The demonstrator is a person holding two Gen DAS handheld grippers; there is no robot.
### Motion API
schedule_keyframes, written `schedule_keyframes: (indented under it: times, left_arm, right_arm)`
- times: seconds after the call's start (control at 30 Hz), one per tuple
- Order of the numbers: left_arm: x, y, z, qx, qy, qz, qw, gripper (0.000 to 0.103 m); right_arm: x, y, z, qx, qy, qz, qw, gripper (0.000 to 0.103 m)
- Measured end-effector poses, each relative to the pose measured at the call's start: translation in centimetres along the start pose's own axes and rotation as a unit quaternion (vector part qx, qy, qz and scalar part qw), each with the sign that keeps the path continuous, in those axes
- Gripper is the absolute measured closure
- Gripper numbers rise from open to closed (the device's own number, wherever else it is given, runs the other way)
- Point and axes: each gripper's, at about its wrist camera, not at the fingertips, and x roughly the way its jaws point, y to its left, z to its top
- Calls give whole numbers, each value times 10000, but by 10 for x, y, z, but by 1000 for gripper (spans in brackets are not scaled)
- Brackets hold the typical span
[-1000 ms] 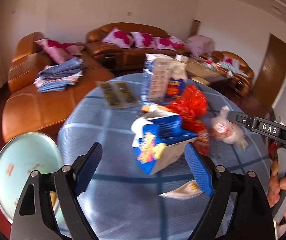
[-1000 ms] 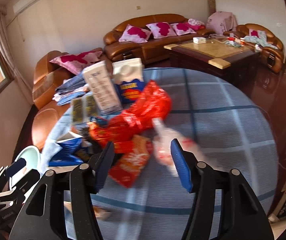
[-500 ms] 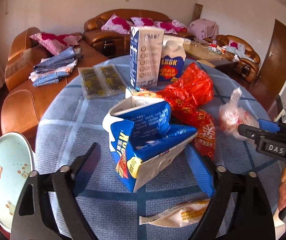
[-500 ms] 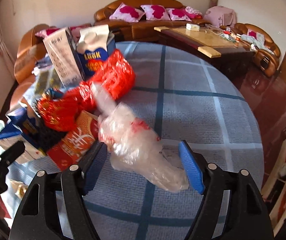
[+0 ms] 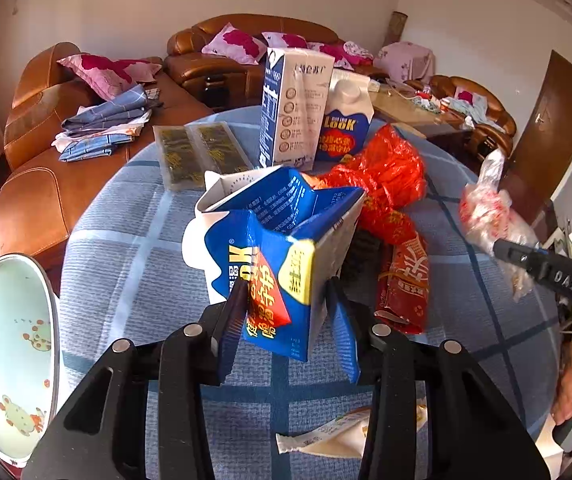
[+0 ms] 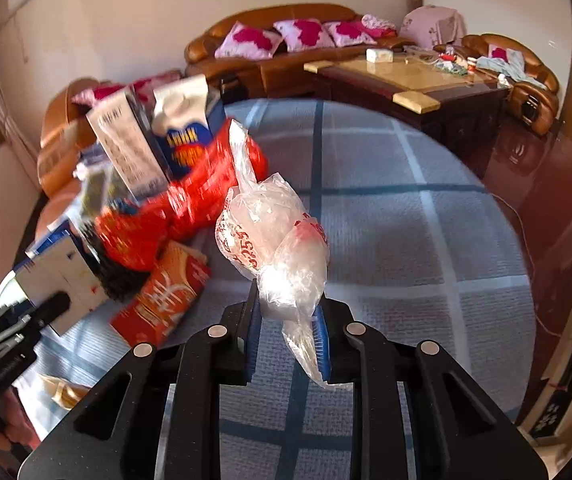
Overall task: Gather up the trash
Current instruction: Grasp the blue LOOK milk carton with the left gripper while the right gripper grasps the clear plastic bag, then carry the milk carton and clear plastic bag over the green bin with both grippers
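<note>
Closing: left gripper [image 5: 286, 320] on one crushed carton [image 5: 277, 248]; right gripper [image 6: 288, 332], seemingly, on one plastic bag [image 6: 273, 236].

Left gripper [image 5: 286, 320] came forward and down over the tabletop [image 5: 125, 248]; jaws were wide either side of the crushed blue carton [image 5: 281, 248], now closing with pads pressed on its lower end. Right gripper [image 6: 288, 336] likewise: jaws were wide around the clear plastic bag [image 6: 273, 236], now closing, pinching it. Bag's raised off the cloth.
</note>
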Motion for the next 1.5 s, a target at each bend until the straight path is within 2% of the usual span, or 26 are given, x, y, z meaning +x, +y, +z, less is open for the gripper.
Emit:
schedule_keyframes:
  times: [0.17, 0.37, 0.53, 0.7, 0.77, 0.8, 0.93, 1.0, 1.03, 1.07, 1.13, 1.17, 1.23, 1.27, 1.37, 1.4, 1.5]
  left_arm:
    - [-17, 3, 2, -11, -187, -53, 9998, 65]
    - [-29, 9, 3, -14, -288, -54, 9996, 66]
    - [-42, 14, -1, -84, -336, -211, 9992, 66]
    - [-56, 19, 8, -127, -521, -238, 9983, 69]
    - [-58, 19, 10, -114, -587, -275, 9978, 89]
    - [-61, 19, 13, -141, -625, -366, 9973, 103]
    - [-64, 20, 18, -62, -647, -101, 9978, 102]
    - [-64, 27, 15, -123, -573, -31, 9983, 95]
    - [-65, 31, 13, -183, -529, -48, 9984, 78]
    - [-67, 33, 11, -225, -508, -49, 9984, 55]
    - [-71, 40, 4, -393, -459, -3, 9982, 31]
    - [-72, 42, 2, -468, -429, -52, 9980, 23]
    - [-70, 43, -7, -657, -304, -225, 9971, 14]
    - [-67, 41, -8, -658, -267, -220, 9972, 14]
    - [-44, 25, -11, -290, 44, -126, 9995, 14]
    - [-29, 19, -13, -195, 282, -108, 9994, 14]
    - [-11, 22, -19, -431, 533, -108, 9976, 18]
  right_arm:
    - [-24, 5, 5, 137, -300, 176, 9993, 80]
    - [-37, 19, 5, 93, -387, 320, 9987, 80]
    - [-42, 28, 4, 53, -415, 392, 9984, 80]
    - [-46, 35, 5, 42, -488, 463, 9977, 80]
    - [-48, 39, 5, 59, -504, 489, 9975, 80]
    - [-48, 41, 6, 71, -500, 539, 9973, 80]
    - [-54, 56, 8, -34, -546, 668, 9963, 80]
    - [-56, 60, 8, -86, -563, 695, 9960, 80]
    - [-57, 61, 7, -105, -564, 695, 9959, 80]
    - [-57, 61, 7, -111, -557, 691, 9960, 80]
    - [-55, 60, 5, -73, -514, 698, 9962, 79]
    - [-54, 59, 5, -50, -493, 698, 9963, 79]
    - [-52, 58, 3, -21, -458, 707, 9964, 79]
    - [-51, 58, 2, -12, -436, 718, 9965, 79]
    - [-49, 59, 2, 15, -391, 775, 9962, 79]
    - [-50, 59, 2, 14, -407, 780, 9961, 79]
    - [-54, 57, 1, 22, -427, 796, 9959, 79]
